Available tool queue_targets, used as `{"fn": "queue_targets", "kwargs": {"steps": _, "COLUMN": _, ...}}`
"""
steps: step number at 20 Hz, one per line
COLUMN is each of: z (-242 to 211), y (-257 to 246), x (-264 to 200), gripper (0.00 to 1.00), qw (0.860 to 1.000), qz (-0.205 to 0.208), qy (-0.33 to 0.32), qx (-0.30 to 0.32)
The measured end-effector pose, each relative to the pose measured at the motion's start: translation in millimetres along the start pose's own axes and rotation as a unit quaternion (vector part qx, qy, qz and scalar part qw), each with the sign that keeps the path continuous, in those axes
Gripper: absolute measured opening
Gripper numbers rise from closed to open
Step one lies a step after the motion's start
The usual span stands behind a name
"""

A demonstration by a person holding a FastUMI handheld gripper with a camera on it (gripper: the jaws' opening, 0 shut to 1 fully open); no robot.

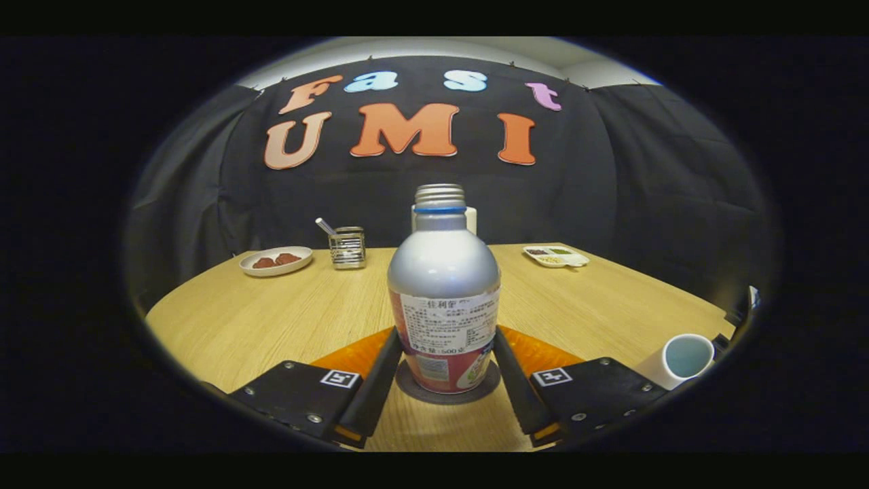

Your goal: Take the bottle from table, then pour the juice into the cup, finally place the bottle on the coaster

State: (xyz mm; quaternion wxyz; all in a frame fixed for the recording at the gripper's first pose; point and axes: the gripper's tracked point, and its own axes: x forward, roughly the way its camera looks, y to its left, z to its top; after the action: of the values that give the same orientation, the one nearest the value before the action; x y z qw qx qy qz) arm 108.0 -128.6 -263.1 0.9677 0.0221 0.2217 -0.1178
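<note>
Wooden table (285, 312) under black cloth walls carries the whole job: the bottle (445, 299) stands upright between the fingers of the gripper (445, 380), its base on a dark round coaster (414, 388) that sits on an orange mat (543, 353). Both fingers (380, 384) lie along the bottle's lower sides and look to be pressing on the label band, so I judge it clamped, though the contact is too close to be sure of the force. The cup (682, 358) lies off to the right of the fingers, its mouth turned toward the camera. The bottle's threaded neck is bare, with no cap on it. Judged from how things lie, this is the set-down: check that the base is flat and centred on the coaster before easing the fingers apart evenly, so neither side drags the bottle over. Draw straight back along the fingers. Beyond the bottle stand a plate (276, 261), a wire holder (347, 247) and a tray (555, 256).
</note>
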Motion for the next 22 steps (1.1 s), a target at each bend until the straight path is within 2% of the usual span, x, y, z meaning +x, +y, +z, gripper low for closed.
{"fn": "queue_targets", "kwargs": {"steps": 3, "z": -0.6, "y": -3.2, "x": -5.1, "gripper": 0.8, "qw": 1.0, "qz": 0.002, "qy": 0.004, "qx": 0.008}}
{"fn": "queue_targets", "kwargs": {"steps": 7, "z": 7.6, "y": 1.1, "x": -19.8, "gripper": 0.96, "qw": 1.0, "qz": 0.013, "qy": -0.01, "qx": 0.011}}
{"fn": "queue_targets", "kwargs": {"steps": 8, "z": 11.8, "y": 3.2, "x": -25.2, "gripper": 0.97, "qw": 1.0, "qz": 0.017, "qy": -0.017, "qx": 0.015}}
{"fn": "queue_targets", "kwargs": {"steps": 13, "z": 38.5, "y": 11.7, "x": -56.4, "gripper": 0.97, "qw": 0.998, "qz": 0.033, "qy": -0.056, "qx": 0.01}}
{"fn": "queue_targets", "kwargs": {"steps": 22, "z": 108.9, "y": 42.2, "x": -126.4, "gripper": 0.97, "qw": 0.991, "qz": 0.067, "qy": -0.109, "qx": -0.037}}
